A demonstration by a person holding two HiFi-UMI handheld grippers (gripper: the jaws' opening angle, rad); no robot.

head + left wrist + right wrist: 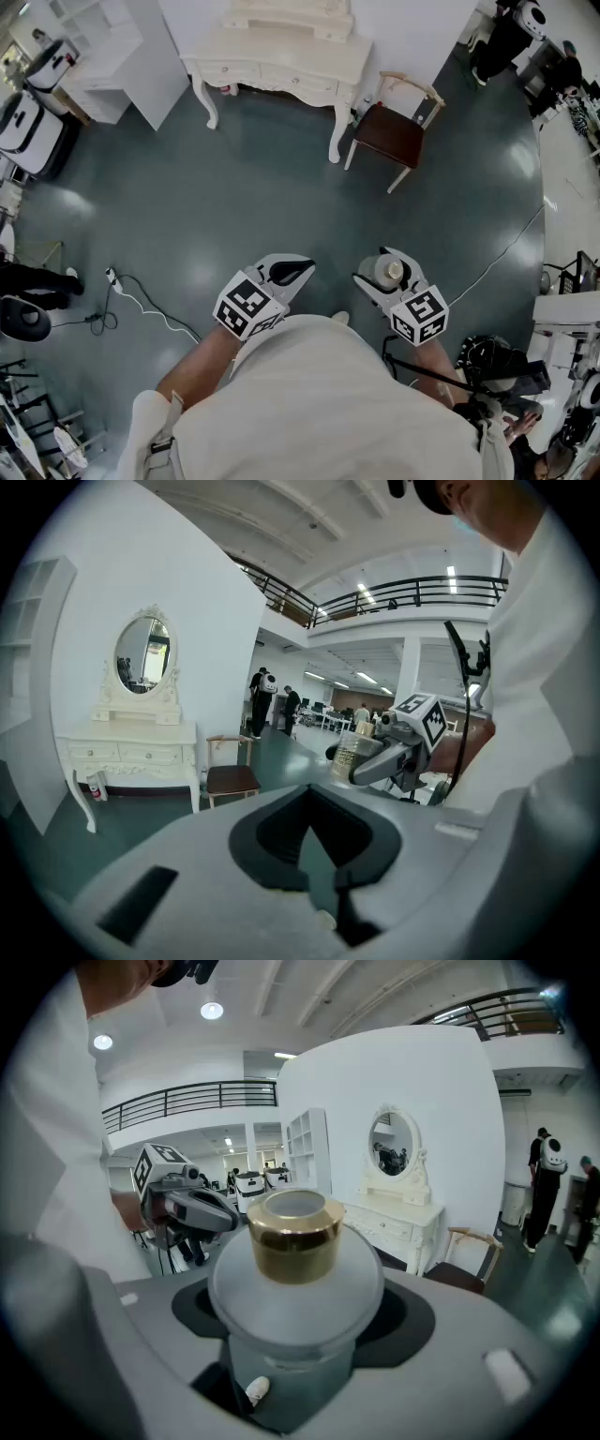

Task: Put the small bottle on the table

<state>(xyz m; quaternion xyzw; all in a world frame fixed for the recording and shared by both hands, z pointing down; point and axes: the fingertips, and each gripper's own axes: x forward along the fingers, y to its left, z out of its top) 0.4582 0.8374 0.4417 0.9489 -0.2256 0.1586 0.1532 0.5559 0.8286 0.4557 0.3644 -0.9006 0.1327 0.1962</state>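
The small bottle (387,271) is frosted glass with a gold cap (294,1229). It stands upright between the jaws of my right gripper (380,267), which is shut on the bottle's body (295,1283). My left gripper (298,270) is shut and holds nothing; it hangs level with the right one, a short way to its left. Both are low in the head view, over the dark floor and close to the person's body. The white dressing table (281,61) with an oval mirror (143,654) stands far ahead against the wall. From the left gripper view, the bottle (349,755) shows in the right gripper (394,752).
A wooden chair (394,131) stands to the right of the dressing table. A white shelf unit (122,56) is at the far left, and a white cable (141,300) lies on the floor at the left. Equipment and stands (497,361) crowd the right side.
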